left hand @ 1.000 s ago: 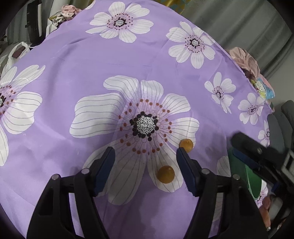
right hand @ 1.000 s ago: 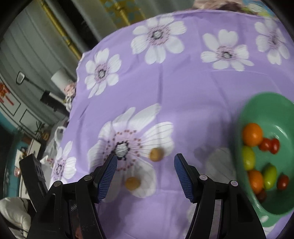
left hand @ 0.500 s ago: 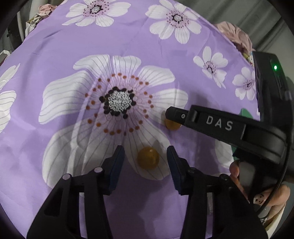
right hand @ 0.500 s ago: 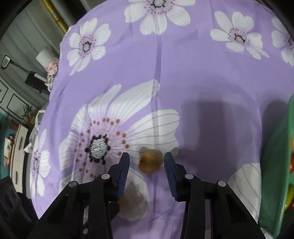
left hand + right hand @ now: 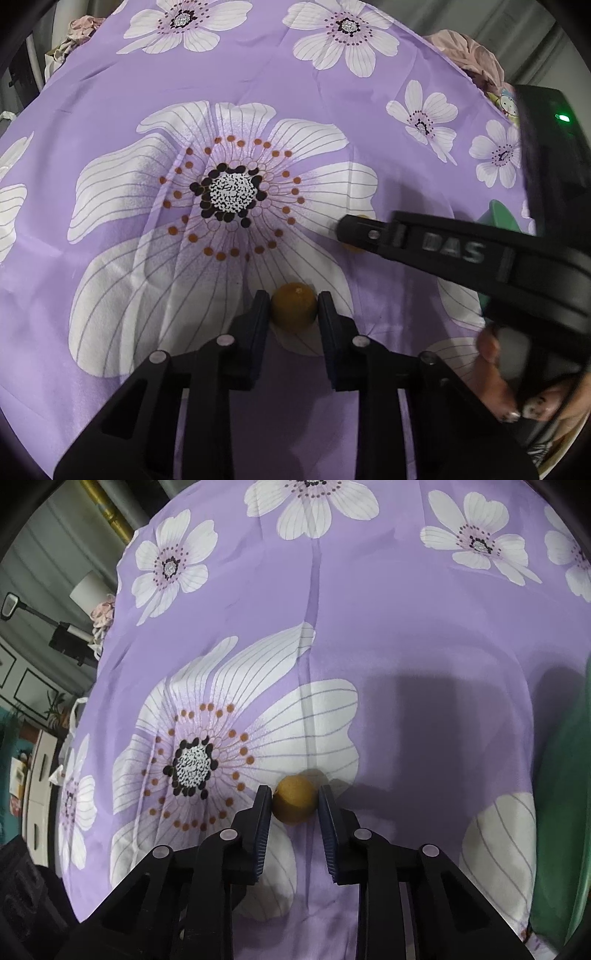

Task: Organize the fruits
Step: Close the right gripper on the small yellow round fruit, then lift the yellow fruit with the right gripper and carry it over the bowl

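A purple cloth (image 5: 258, 74) printed with big white flowers is covering the table, and a grey curtain is hanging behind it in the left wrist view.

The left gripper (image 5: 293, 314) is pointing down at the cloth with its two blue-padded fingers (image 5: 258, 321) pressing on either side of a small round yellow-brown fruit (image 5: 294, 309), so its jaws are closed on that fruit. The fruit is sitting on a white petal of the largest flower, just below the flower's dark speckled centre.

The right gripper (image 5: 294, 805) is doing the same thing in its own view: its jaws are closed on a second small round fruit (image 5: 295, 799), which is resting on the cloth at the edge of a white petal, to the right of the flower's centre.

In the left wrist view the right gripper (image 5: 354, 232) is reaching in from the right as a long black bar, and its tip is covering most of the second fruit (image 5: 354, 248), of which only slivers are showing. The two fruits are lying near each other on the same flower. A hand (image 5: 517, 387) with painted nails is holding that gripper at the lower right.

A green bowl (image 5: 565, 794) is standing on the cloth at the right edge of the right wrist view, well apart from the held fruit; its rim (image 5: 500, 216) is peeking out behind the right gripper in the left wrist view. Its inside is not showing.
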Tool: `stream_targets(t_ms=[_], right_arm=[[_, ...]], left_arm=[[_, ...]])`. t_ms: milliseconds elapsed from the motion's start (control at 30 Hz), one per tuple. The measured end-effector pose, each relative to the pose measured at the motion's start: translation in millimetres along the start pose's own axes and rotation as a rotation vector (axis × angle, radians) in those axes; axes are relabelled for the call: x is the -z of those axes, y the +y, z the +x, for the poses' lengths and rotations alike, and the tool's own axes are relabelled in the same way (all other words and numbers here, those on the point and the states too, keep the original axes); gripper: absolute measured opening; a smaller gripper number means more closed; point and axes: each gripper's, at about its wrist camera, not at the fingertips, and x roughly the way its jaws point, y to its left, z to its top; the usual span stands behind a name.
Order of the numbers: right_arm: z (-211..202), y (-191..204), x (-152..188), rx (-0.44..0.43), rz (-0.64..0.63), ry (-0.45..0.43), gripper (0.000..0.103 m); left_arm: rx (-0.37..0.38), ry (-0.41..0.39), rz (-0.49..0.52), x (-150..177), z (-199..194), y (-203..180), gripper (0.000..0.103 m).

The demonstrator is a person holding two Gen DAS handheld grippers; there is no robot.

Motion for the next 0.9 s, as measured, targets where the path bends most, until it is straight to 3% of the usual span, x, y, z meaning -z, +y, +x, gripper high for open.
stream_targets(t_ms=[267,467,600,900], right_arm=[[-39,-11,19,-0.048,0.06,-0.066,0.028],[-65,-17,47,-0.012,0.072,-0.127,0.028],[-80,-22,53,-0.038,0.074,-0.141,0.028],[-136,-33,53,-0.028,0.071,-0.306,0.028]], left_arm=[[-0.013,-0.056,0.032,3,-13,-9,0.026],[-0.037,-0.106,0.046,8,-31,-20,0.026],[-0.047,-0.148,0.069,11,-43,-30,0.026],[-0.076,-0.269,0.133,10,-76,-62,0.026]])
